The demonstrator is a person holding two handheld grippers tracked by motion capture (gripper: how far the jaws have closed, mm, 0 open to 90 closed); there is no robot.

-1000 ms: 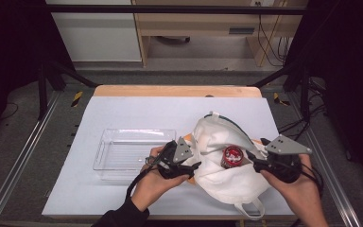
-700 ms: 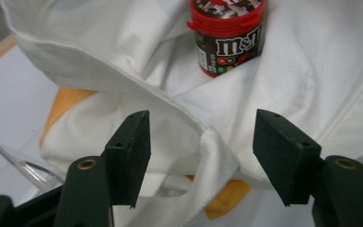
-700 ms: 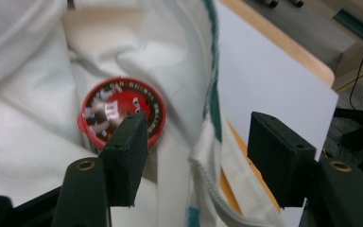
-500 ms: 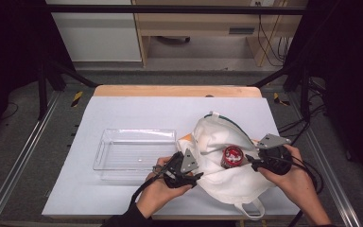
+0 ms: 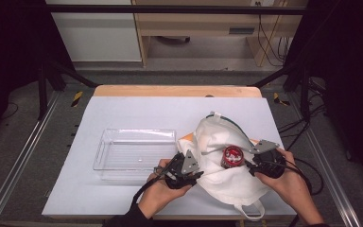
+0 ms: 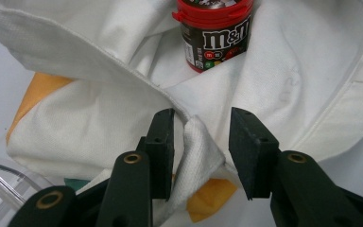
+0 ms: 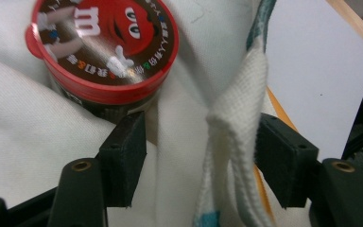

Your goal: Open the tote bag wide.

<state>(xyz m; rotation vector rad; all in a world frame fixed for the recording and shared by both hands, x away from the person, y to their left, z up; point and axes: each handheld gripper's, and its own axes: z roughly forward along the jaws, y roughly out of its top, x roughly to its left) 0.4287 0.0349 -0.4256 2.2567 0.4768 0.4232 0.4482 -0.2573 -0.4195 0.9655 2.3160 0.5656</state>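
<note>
A white cloth bag point(image 5: 227, 184) lies crumpled at the table's front right. A red-lidded M&M's tub point(image 5: 231, 156) stands in its mouth. My left gripper point(image 5: 198, 175) is at the bag's left edge. In the left gripper view its jaws point(image 6: 201, 142) have just been closing around a raised fold of the bag's hem point(image 6: 201, 142); a gap shows at the right pad. My right gripper point(image 5: 249, 163) is at the tub's right side. Its jaws point(image 7: 201, 142) stand apart around the bag's strap point(image 7: 236, 118), just below the tub point(image 7: 104, 47).
A clear plastic tray point(image 5: 134, 149) sits empty left of the bag, close to my left hand. Something orange and flat point(image 6: 38, 90) lies under the bag. Cables trail off the front right edge of the white tabletop point(image 5: 170, 113).
My right gripper has come down and leftward onto the bag beside the tub. My left hand has stayed nearly in place at the bag's left edge.
</note>
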